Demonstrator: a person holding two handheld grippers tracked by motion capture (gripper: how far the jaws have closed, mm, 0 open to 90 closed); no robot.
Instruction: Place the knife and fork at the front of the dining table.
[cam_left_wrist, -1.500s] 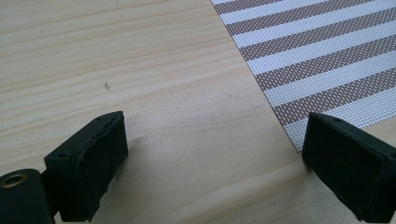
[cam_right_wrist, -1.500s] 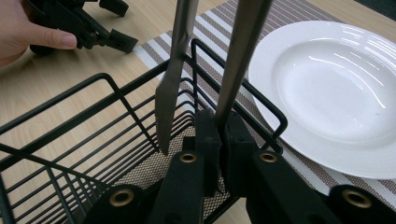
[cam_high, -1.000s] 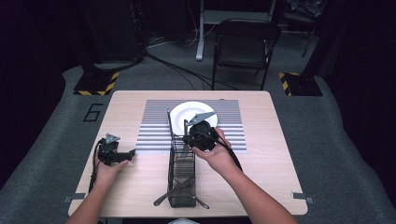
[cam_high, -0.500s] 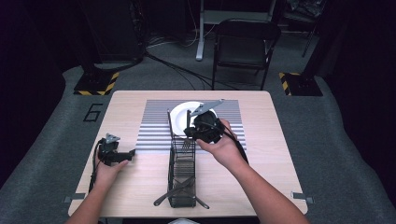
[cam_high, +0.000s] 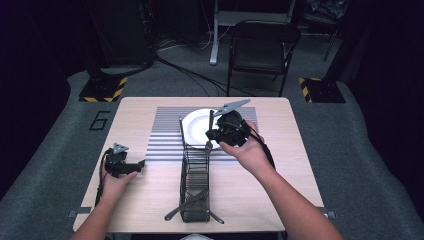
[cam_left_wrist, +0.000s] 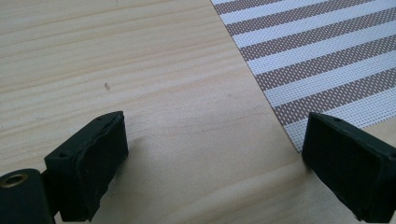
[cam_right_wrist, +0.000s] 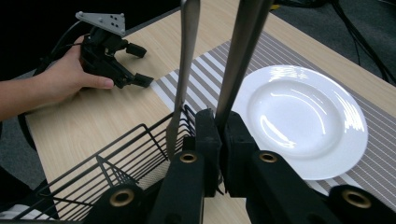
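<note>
My right gripper (cam_right_wrist: 218, 135) pinches a metal utensil (cam_right_wrist: 240, 56) above the rack (cam_right_wrist: 116, 158); plate (cam_right_wrist: 299, 116) at two o'clock. Left gripper (cam_left_wrist: 215, 154) rests spread.

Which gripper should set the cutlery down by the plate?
Right: the right gripper is shut on a metal utensil beside the plate; the left gripper rests open, far off.

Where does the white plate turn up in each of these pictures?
High view: plate at the table's far middle, on the striped mat, beside the wire basket.
Left gripper view: not in it.
Right gripper view: plate at the right.
Shared landmark: the striped mat.
</note>
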